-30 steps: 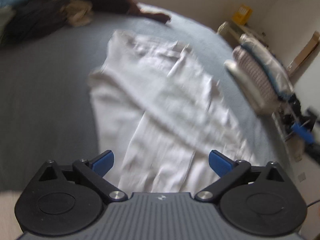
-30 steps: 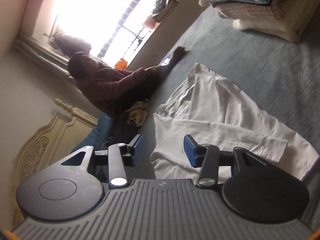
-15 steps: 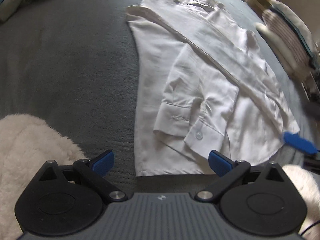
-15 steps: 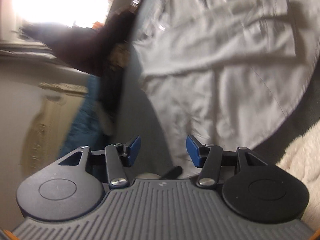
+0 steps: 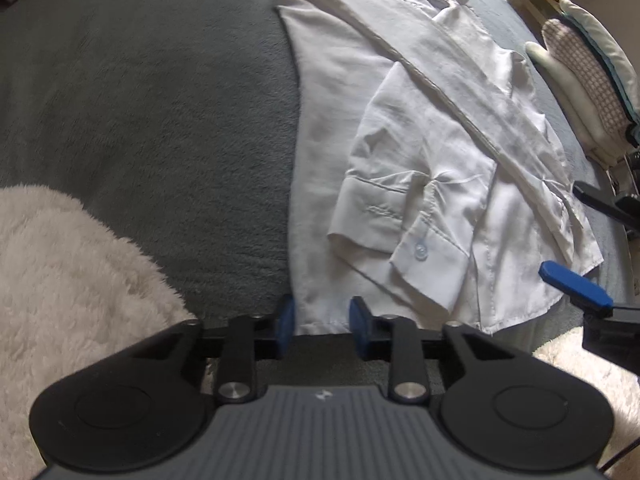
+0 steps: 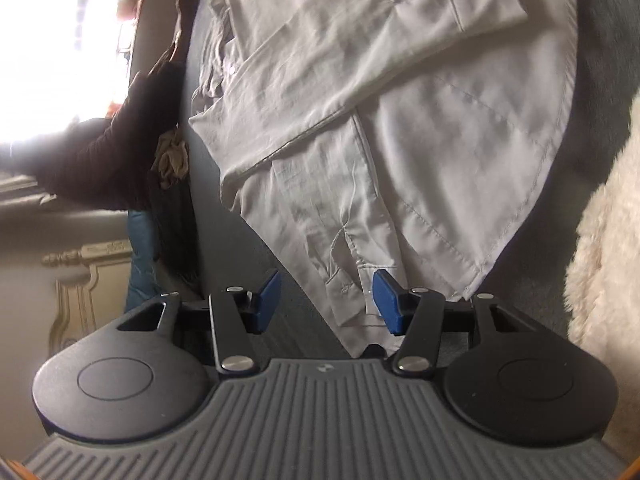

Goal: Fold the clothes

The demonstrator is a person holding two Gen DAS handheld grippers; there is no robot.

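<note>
the white shirt [image 5: 400,152] lies flat on the grey bed [image 5: 140,100], sleeves folded in. the left gripper [image 5: 322,322] has just been closing around its near hem corner, not visibly pinching yet; the right gripper [image 6: 326,300] is spread over the other corner — likely to lift the hem together.

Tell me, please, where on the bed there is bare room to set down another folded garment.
The grey blanket lies bare between the white shirt and the fluffy cream fabric at the near edge. The far side is crowded: folded linens are stacked just beyond the shirt.
</note>
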